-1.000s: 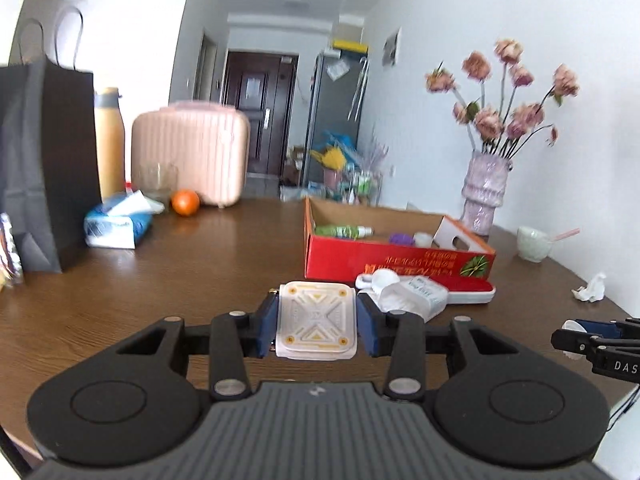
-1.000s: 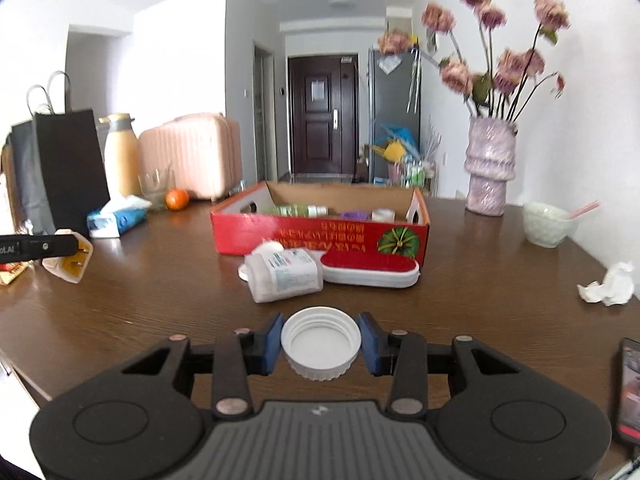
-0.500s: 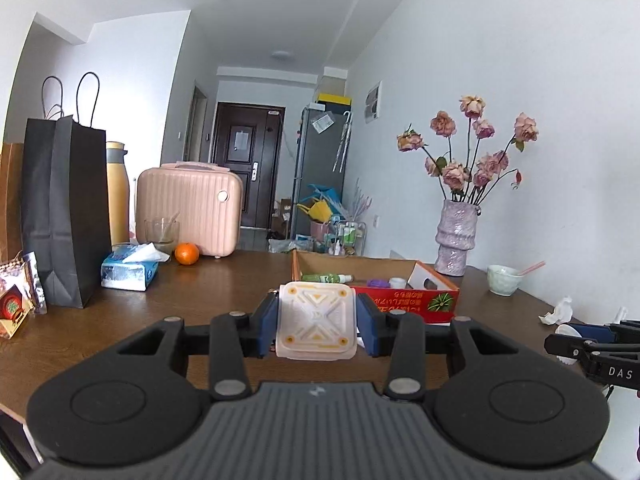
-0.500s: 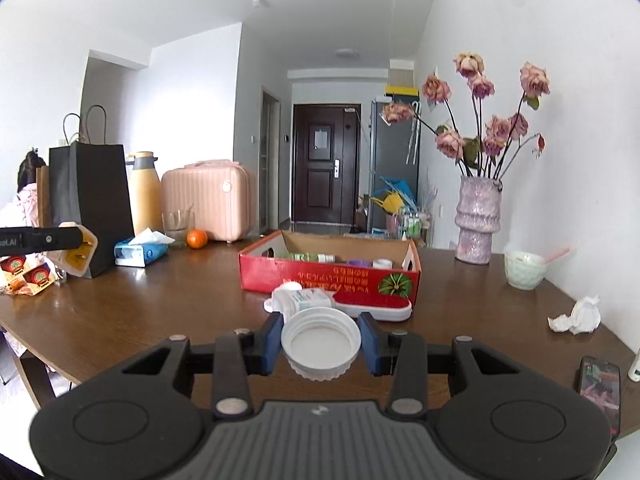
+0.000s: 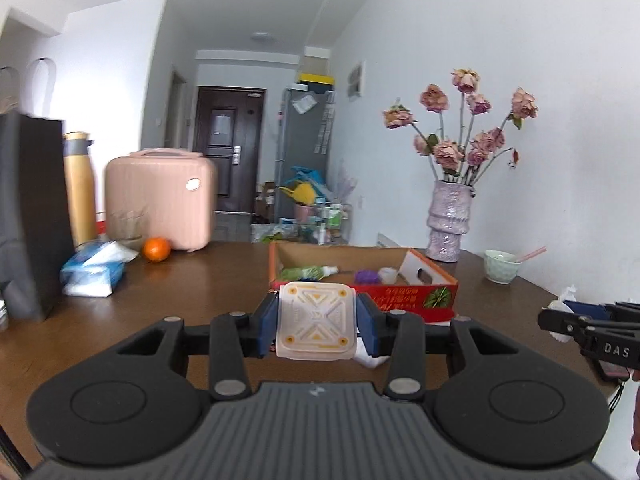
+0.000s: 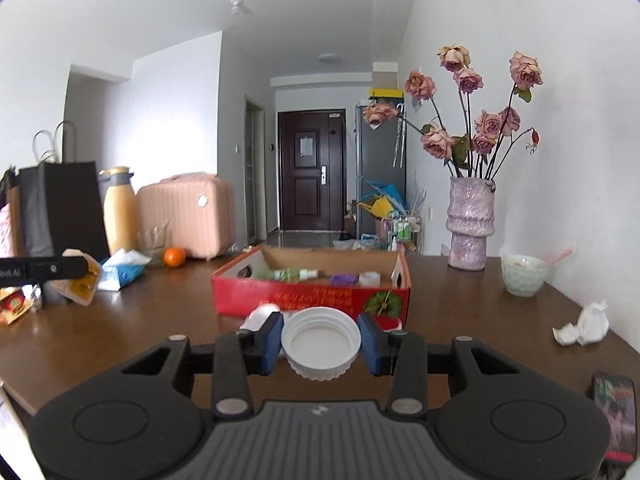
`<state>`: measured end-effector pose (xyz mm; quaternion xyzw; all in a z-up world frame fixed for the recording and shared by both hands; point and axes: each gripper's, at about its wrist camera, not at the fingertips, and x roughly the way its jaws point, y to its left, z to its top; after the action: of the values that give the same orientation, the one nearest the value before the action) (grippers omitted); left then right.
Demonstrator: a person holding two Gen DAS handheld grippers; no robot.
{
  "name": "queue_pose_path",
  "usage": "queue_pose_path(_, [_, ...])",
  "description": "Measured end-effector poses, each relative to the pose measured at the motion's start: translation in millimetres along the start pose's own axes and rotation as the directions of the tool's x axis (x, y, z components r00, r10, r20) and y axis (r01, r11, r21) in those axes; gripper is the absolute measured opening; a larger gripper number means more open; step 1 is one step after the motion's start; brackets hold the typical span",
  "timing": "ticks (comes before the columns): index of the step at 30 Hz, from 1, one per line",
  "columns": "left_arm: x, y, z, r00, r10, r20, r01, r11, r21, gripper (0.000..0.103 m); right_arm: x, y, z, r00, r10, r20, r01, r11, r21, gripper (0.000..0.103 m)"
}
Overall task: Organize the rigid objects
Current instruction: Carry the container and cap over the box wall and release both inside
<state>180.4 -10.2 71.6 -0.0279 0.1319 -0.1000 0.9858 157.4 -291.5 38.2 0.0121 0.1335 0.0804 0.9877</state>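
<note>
My left gripper is shut on a square cream plastic container with orange corner marks, held above the table. My right gripper is shut on a round white jar lid, also held above the table. Ahead of both stands an open red cardboard box holding a green bottle, a purple item and a small white item. The box also shows in the right wrist view. A white bottle lies partly hidden in front of the box.
On the brown table are a tissue pack, an orange, a pink case, a black bag, a flower vase, a green bowl, crumpled tissue and a phone.
Both grippers have lifted and drawn back from the box with their objects still held. The view has tilted up, so the box and bottle look lower and farther.
</note>
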Motion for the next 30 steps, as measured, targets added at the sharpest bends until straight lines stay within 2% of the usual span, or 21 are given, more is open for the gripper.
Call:
queue_pose_path(4, [61, -4, 28, 0.998, -0.058, -0.012, 0.058, 0.998, 0.016, 0.041, 47, -19, 28, 1.000, 0.021, 0.005, -0.021, 0.999, 0.027, 0.040])
queue_pose_path(7, [121, -6, 48, 0.993, -0.105, -0.056, 0.106, 0.994, 0.012, 0.041, 94, -37, 49, 0.998, 0.057, -0.015, -0.057, 0.997, 0.047, 0.040])
queue_pose_path(11, [205, -9, 65, 0.983, -0.126, -0.133, 0.129, 0.992, 0.008, 0.041, 174, -61, 73, 0.993, 0.084, -0.080, -0.078, 0.994, 0.082, 0.040])
queue_pose_path(13, [250, -10, 71, 0.973, -0.135, -0.185, 0.140, 0.990, 0.015, 0.041, 219, -74, 82, 0.983, 0.106, -0.148, -0.090, 0.990, 0.111, 0.040])
queue_pose_path(15, [294, -13, 73, 0.957, -0.144, -0.253, 0.154, 0.988, 0.020, 0.041, 265, -88, 87, 0.966, 0.142, -0.216, -0.112, 0.983, 0.145, 0.040])
queue_pose_path(16, [317, -14, 73, 0.945, -0.147, -0.291, 0.158, 0.987, 0.014, 0.041, 291, -95, 88, 0.950, 0.154, -0.271, -0.112, 0.980, 0.165, 0.040])
queue_pose_path(18, [361, -15, 72, 0.915, -0.151, -0.374, 0.164, 0.987, 0.001, 0.041, 335, -106, 89, 0.919, 0.167, -0.359, -0.102, 0.976, 0.193, 0.040])
queue_pose_path(20, [404, -15, 66, 0.882, -0.142, -0.449, 0.157, 0.988, -0.004, 0.041, 374, -113, 89, 0.891, 0.142, -0.431, -0.063, 0.979, 0.192, 0.040])
queue_pose_path(22, [436, -12, 58, 0.860, -0.114, -0.497, 0.120, 0.993, -0.020, 0.041, 408, -114, 88, 0.862, 0.110, -0.494, -0.033, 0.986, 0.162, 0.041])
queue_pose_path(23, [449, -12, 54, 0.852, -0.108, -0.512, 0.112, 0.993, -0.023, 0.042, 423, -113, 86, 0.847, 0.095, -0.523, -0.022, 0.989, 0.143, 0.043])
queue_pose_path(24, [461, -12, 49, 0.841, -0.096, -0.533, 0.100, 0.995, -0.021, 0.042, 435, -113, 85, 0.841, 0.075, -0.535, -0.006, 0.991, 0.130, 0.056])
queue_pose_path(25, [469, -12, 43, 0.834, -0.078, -0.547, 0.081, 0.997, -0.019, 0.042, 442, -112, 83, 0.845, 0.050, -0.533, 0.017, 0.993, 0.120, 0.067])
queue_pose_path(27, [476, -11, 37, 0.827, -0.091, -0.554, 0.094, 0.995, -0.022, 0.043, 449, -110, 82, 0.855, 0.050, -0.516, 0.007, 0.994, 0.109, 0.077])
queue_pose_path(28, [478, -10, 36, 0.820, -0.107, -0.562, 0.103, 0.994, -0.039, 0.046, 452, -108, 81, 0.859, 0.055, -0.508, 0.000, 0.994, 0.106, 0.081])
queue_pose_path(29, [477, -8, 36, 0.822, -0.121, -0.556, 0.112, 0.992, -0.050, 0.053, 453, -106, 78, 0.863, 0.051, -0.503, 0.000, 0.995, 0.100, 0.081])
queue_pose_path(30, [476, -8, 36, 0.826, -0.117, -0.551, 0.112, 0.993, -0.043, 0.055, 454, -103, 76, 0.863, 0.047, -0.502, -0.003, 0.996, 0.088, 0.080])
